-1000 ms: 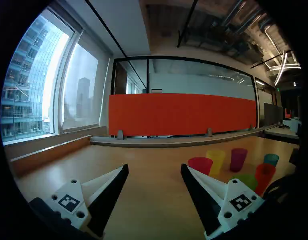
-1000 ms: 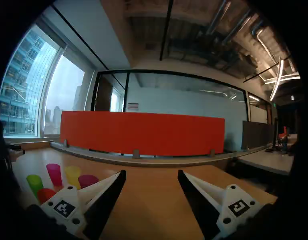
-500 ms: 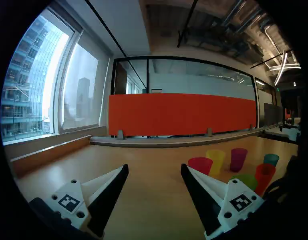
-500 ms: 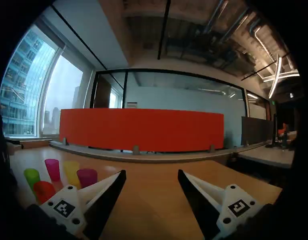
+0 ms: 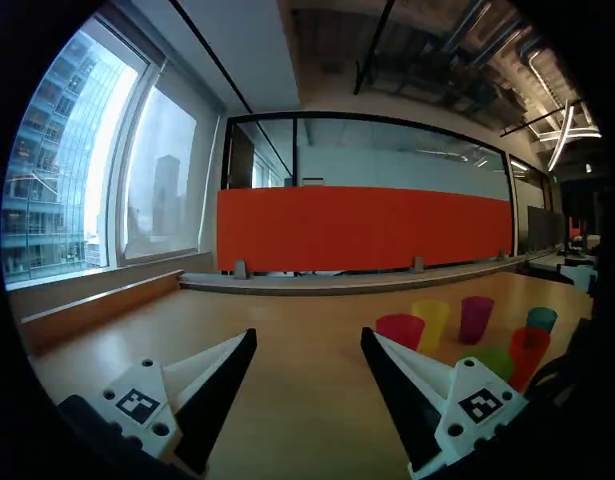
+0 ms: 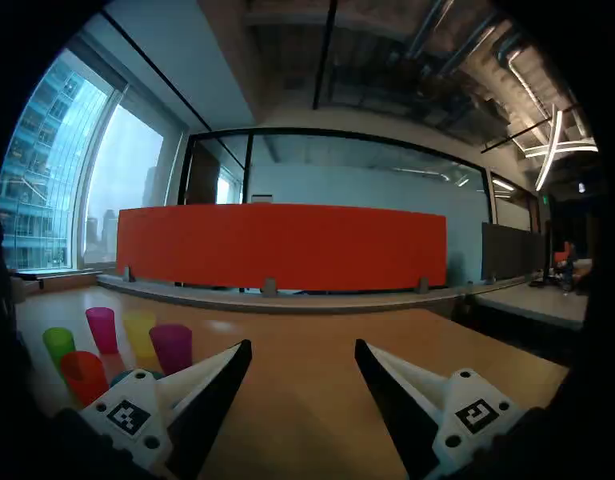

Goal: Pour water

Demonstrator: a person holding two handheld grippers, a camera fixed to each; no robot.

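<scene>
six plastic cups (image 5: 476,318) stand bunched on the wooden table (image 5: 307,400) in the left gripper view, on the near side of the orange partition (image 5: 363,228) and below its right end. a yellow cup (image 5: 431,320) and two pink-to-magenta ones are closest to the partition, while a teal cup (image 5: 541,319), an orange cup (image 5: 529,350) and a green cup (image 5: 487,362) sit farther from it. whether any holds water i cannot tell. the left gripper (image 5: 307,332) hovers over bare tabletop with its fingers spread wide and nothing between them, pointing at the partition's middle, the cups just off its right finger. in the right gripper view the orange partition (image 6: 283,246) runs across the back and the plastic cups (image 6: 172,346) sit below its left end, with the green cup (image 6: 58,344) farthest out, the orange cup (image 6: 83,374) farthest from the partition, and the teal cup mostly hidden behind the left finger. the right gripper (image 6: 301,344) is likewise wide open and empty, aimed at the partition's middle, apart from the cups.
</scene>
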